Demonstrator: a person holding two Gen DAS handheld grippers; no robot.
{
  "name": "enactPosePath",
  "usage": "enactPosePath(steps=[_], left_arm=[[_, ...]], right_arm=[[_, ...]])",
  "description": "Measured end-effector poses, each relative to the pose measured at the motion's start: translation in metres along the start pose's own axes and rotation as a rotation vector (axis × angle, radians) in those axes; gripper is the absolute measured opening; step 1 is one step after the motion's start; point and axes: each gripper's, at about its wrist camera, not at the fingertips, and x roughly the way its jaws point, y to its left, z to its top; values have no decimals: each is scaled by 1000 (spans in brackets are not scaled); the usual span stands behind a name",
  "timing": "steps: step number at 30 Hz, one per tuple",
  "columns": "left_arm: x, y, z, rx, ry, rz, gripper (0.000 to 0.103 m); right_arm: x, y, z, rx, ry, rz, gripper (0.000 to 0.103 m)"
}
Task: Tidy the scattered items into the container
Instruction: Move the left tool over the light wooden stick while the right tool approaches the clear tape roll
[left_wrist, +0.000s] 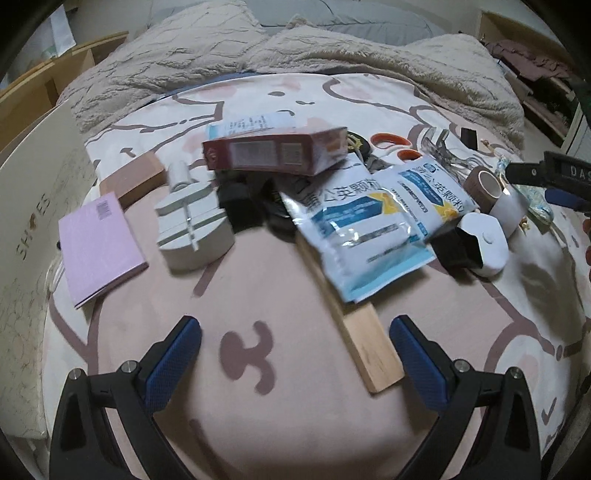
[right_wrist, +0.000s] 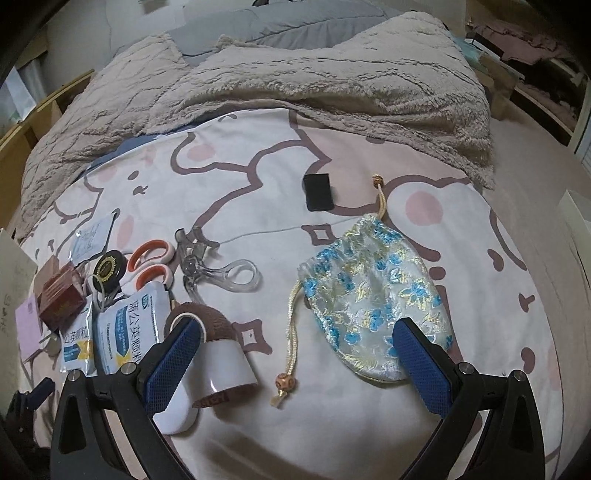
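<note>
Scattered items lie on a cartoon-print bedsheet. In the left wrist view: a red box (left_wrist: 275, 153), two blue-white sachets (left_wrist: 364, 221), a wooden block (left_wrist: 369, 350), a pink booklet (left_wrist: 99, 247), a grey tool (left_wrist: 192, 225) and a white-black device (left_wrist: 476, 245). The beige shoe box (left_wrist: 33, 229) stands at the left. My left gripper (left_wrist: 295, 362) is open and empty above the sheet. In the right wrist view my right gripper (right_wrist: 295, 365) is open and empty, over a floral drawstring pouch (right_wrist: 373, 291) and a white tape roll (right_wrist: 225, 365).
Orange-handled scissors (right_wrist: 151, 266), a clear plastic tool (right_wrist: 214, 266), a round black tin (right_wrist: 108, 271), a brown tape roll (right_wrist: 207, 317) and a small black block (right_wrist: 319, 192) lie around. A fluffy beige blanket (right_wrist: 295, 85) bunches at the far side. Wooden shelving (left_wrist: 44, 74) stands at the left.
</note>
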Motion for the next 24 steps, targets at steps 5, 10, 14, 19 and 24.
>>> enactPosePath(steps=[5,10,14,19,24], left_arm=[[-5,13,-7,-4,20,32,103],[-7,22,-10,-18,33,47,103],[-5,22,-12,-20,40,53,103],[-2,25,-16,-31,23,35,103],[-2,25,-19,-36,2,28,103]], right_arm=[[-4,-11,-7,27,28,10,103],[-5,-24,-13,74,49,18,103],[-6,-25,-12,92,50,21,103],[-7,-9,-5,46,20,42,103],[3,4,0,10,24,43,103]])
